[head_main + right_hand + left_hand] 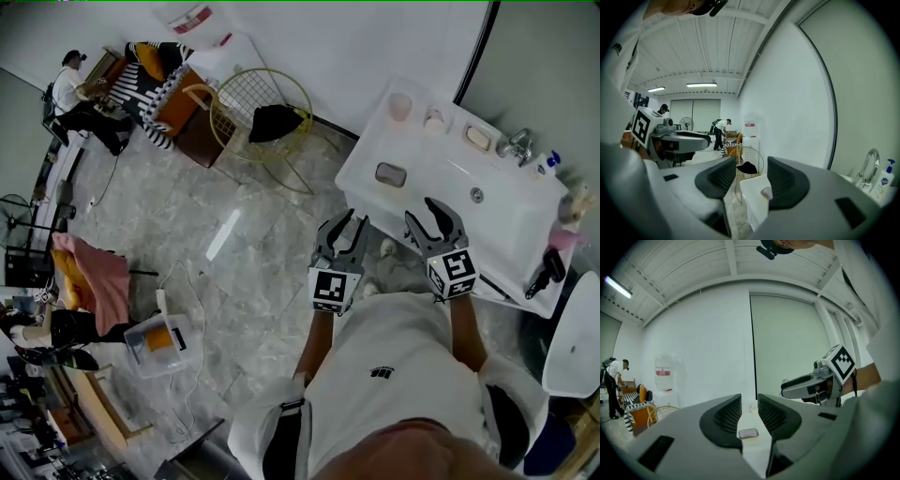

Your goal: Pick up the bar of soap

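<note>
Approach, by the look of it: the person stands at the white washstand [427, 155] with both tools raised and nothing lifted yet. The left gripper [349, 225] has its jaws apart with nothing between them, and the right gripper [422, 211] likewise gapes, empty. The bar of soap [391, 174] lies flat on the washstand, apart from both tools (I take the greyish-mauve block on the near left of the top to be it, though a paler bar sits in a dish [479, 138] by the tap [517, 145]). In the head view it sits at about one o'clock from the left gripper and eleven o'clock from the right, near both and touching neither. The left gripper view looks straight along its jaws at it: the block shows at six o'clock in the gap, so that tool seems lined up. The next move, as I judge it, calls for carrying the left gripper forward and down until its jaws straddle the bar, then closing gently; soap may be slick, so a square hold low on its sides would be wise
</note>
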